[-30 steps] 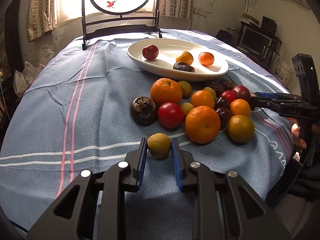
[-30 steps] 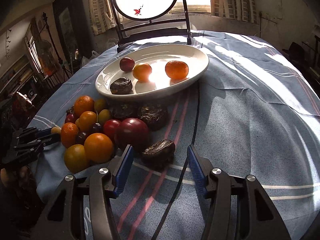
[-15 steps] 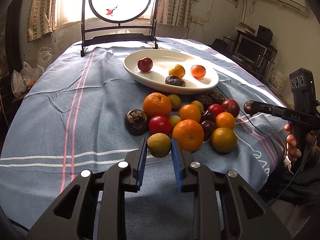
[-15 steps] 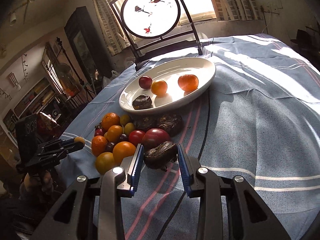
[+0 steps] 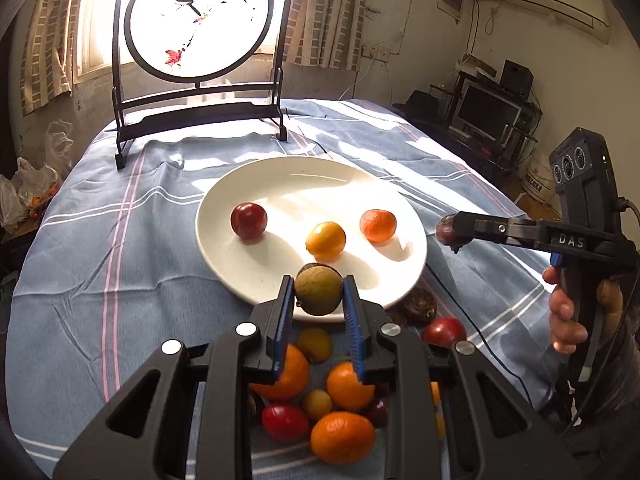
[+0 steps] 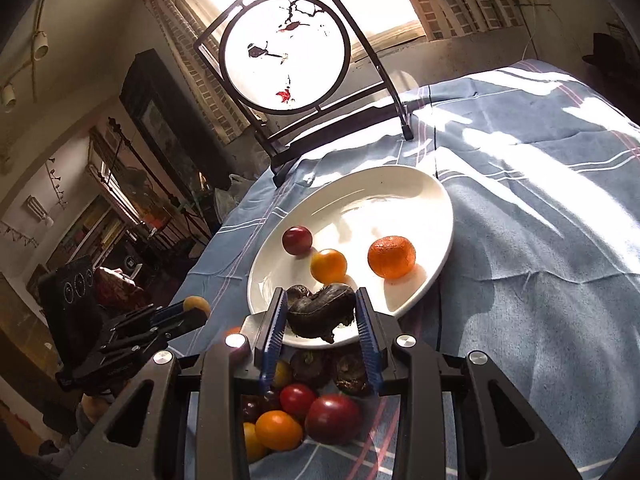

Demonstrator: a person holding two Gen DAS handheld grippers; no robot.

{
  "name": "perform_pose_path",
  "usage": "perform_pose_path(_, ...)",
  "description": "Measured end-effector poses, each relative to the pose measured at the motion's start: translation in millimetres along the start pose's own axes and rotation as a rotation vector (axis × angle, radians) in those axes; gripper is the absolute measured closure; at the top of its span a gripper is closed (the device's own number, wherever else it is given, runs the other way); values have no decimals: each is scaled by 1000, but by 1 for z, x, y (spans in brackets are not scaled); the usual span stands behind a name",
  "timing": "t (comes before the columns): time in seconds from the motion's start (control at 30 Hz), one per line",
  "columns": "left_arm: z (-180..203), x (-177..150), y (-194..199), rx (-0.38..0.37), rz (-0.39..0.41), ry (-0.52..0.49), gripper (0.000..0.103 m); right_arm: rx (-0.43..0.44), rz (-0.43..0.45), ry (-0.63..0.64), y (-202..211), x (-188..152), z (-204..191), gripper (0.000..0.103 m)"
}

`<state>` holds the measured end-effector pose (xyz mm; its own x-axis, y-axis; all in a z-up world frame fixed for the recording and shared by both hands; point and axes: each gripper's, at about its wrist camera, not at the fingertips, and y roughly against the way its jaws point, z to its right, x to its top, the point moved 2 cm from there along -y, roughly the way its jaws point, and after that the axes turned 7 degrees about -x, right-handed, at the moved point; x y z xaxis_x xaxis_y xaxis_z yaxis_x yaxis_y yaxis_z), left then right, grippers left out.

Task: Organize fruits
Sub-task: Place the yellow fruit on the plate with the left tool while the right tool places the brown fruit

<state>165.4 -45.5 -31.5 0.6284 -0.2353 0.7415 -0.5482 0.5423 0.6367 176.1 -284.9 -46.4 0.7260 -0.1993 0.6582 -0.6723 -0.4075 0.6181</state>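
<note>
Sunlight from the window falls on a round table w/ a blue striped cloth [image 5: 132,248], and a decorative round screen [image 5: 198,20] stands at the far edge. Going from left: the left gripper [image 5: 316,294] has its jaws narrow, closed on a small greenish-yellow fruit [image 5: 319,289], which is held up in the air over the near rim of the white plate [image 5: 224,256]. I think it is held there because this fruit goes to the plate next, beside the others. On the plate lie a red fruit [image 5: 248,220], a yellow fruit [image 5: 325,241] and a small orange [image 5: 378,225], each apart from the others, so there is free room btw. them. The pile of loose fruit [image 5: 320,392] stays on the cloth below the left gripper, near the plate edge. On the right, the right gripper [image 6: 322,312] has jaws also narrow, closed on a dark wrinkled fruit [image 6: 322,311], lifted over the plate's near rim; another dark fruit [image 6: 298,293] seems to lie on the plate just behind it. Compared w/ 1 s ago: then the left jaws were only around the small fruit on the cloth, and the right jaws were wide around the dark fruit, also on the cloth. Now both are lifted and carried fwd to the plate, approx. at the same time.
</note>
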Motion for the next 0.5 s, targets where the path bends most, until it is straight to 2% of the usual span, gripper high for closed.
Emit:
perform_pose_path(0.1,-12,15,-32,14,-53,32,79,-37,-23,9,-24,8,-2,66)
perform_pose_path(0.13,-17,17,-41,15,-74,47,73,-44,-16,10,-27,8,-1,61)
perform_pose_path(0.17,-23,18,-48,25,-85,65,59,-41,0,7,-26,8,0,56)
perform_pose_path(0.2,-28,17,-50,37,-81,87,53,-40,19,8,-23,8,0,50)
perform_pose_path(0.23,-32,15,-48,40,-71,108,46,-39,30,14,-19,6,1,50)
perform_pose_path(0.33,-32,5,-32,24,-50,128,44,-40,52,25,-5,-5,5,50)
perform_pose_path(0.5,-5,-34,10,34,-40,51,44,-81,46,43,18,-41,14,50)
